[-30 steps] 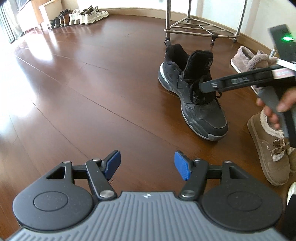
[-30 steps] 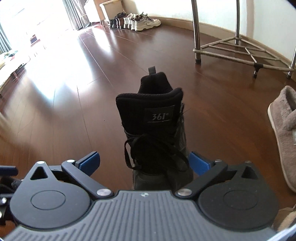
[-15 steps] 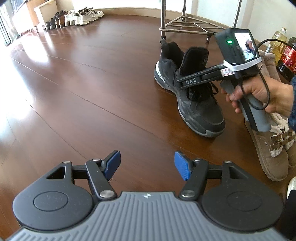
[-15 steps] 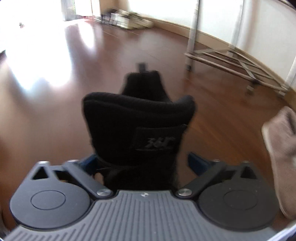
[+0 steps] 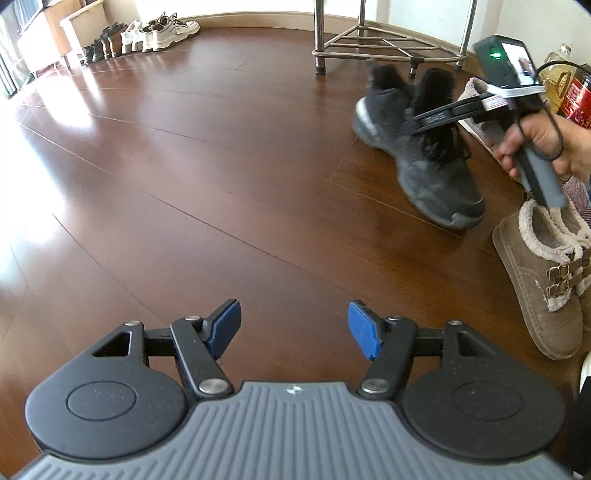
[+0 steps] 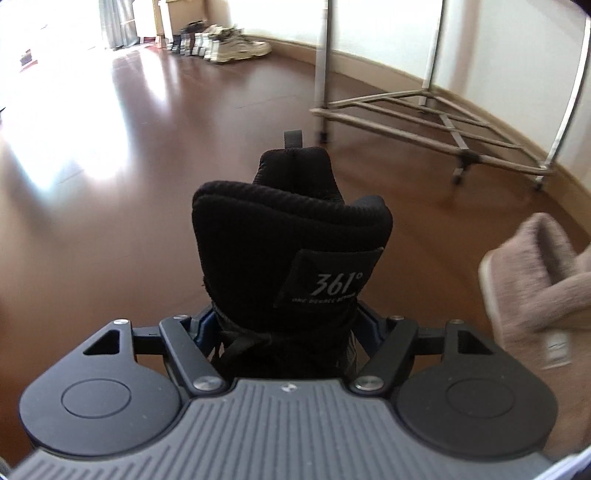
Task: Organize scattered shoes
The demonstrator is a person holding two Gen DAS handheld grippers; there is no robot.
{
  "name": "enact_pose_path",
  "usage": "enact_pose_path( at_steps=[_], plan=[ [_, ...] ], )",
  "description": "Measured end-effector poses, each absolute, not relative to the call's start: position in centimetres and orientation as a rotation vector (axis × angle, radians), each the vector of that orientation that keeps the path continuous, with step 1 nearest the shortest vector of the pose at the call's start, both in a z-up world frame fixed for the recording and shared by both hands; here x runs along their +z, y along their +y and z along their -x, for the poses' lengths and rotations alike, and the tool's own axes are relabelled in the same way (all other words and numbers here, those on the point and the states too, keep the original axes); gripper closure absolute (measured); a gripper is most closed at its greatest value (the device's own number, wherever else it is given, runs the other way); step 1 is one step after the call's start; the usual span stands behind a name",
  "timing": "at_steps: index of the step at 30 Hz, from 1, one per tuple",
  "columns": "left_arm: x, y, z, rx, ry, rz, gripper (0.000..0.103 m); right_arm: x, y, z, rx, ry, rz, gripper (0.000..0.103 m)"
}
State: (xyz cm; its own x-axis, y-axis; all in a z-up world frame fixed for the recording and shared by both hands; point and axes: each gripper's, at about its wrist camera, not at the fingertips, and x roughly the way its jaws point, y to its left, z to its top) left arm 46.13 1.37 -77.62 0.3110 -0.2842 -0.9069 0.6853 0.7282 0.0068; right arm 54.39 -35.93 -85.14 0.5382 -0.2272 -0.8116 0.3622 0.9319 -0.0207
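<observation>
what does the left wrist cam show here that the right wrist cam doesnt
Only the left wrist view shows the open, empty left gripper, the person's hand on the right gripper's handle, the black sneaker's toe and sole, a tan fleece-lined buckle shoe, and bottles at the far right.

Only the right wrist view shows the 361° tongue label up close and the right gripper shut around the laces.

Both show the black sneaker, the metal rack, the shoe row by the far wall, a plush slipper and the wood floor.

Left gripper (image 5: 293, 328) jaws apart, black sneaker (image 5: 424, 155) gripped
</observation>
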Motion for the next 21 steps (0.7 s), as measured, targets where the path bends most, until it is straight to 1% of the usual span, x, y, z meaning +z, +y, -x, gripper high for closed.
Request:
enact_pose_path(
  at_steps=[10, 20, 21],
  plan=[
    [-78.6, 0.0, -46.2, -0.699, 1.082, -0.461, 0.037, -85.1, -44.0, -50.2, -0.454, 0.94, -0.185, 0.034],
    [-78.7, -0.7, -46.3, -0.706, 1.073, -0.474, 0.037, -85.3, -46.1, -48.1, -0.475, 0.935, -0.208, 0.034],
    [-78.6, -0.7, -46.3, -0.706, 1.07, -0.473, 0.037, -85.3, -45.9, -48.1, -0.474, 0.936, -0.201, 0.032]
  ],
)
